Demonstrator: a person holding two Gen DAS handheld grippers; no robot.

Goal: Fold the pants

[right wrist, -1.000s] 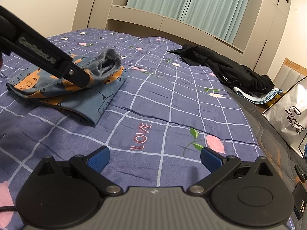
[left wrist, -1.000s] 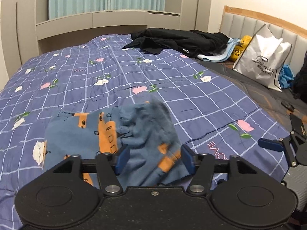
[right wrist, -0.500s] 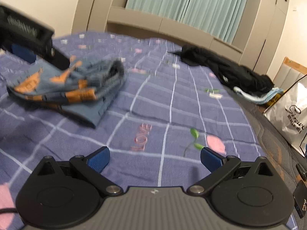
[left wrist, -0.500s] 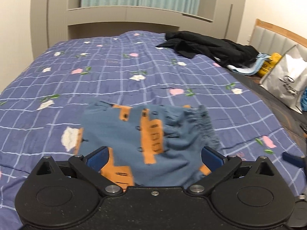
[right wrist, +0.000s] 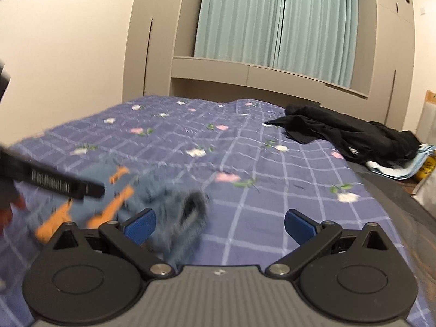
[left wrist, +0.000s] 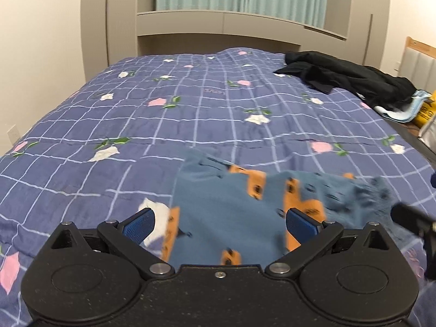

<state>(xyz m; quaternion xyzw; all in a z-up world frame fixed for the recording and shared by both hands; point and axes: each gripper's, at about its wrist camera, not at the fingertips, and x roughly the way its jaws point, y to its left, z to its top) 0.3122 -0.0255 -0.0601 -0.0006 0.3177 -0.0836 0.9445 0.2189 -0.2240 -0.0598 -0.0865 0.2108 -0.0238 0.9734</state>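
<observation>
Released: your left gripper [left wrist: 219,222], pinching the pants [left wrist: 245,204] a second ago, has just spread; they lie folded on the bed [left wrist: 218,114] near its front edge. Right gripper [right wrist: 219,222] spread, empty.

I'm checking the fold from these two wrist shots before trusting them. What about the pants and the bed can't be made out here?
- Pants, left wrist view: near edge hidden behind the left hand-held gripper; waistband end blurred.
- Pants, right wrist view: motion blur smears the whole garment, so the fold layers are unreadable.
- Black clothes: the kind of garment cannot be told.
- Yellow item, left wrist view: cut off by the right edge.
</observation>
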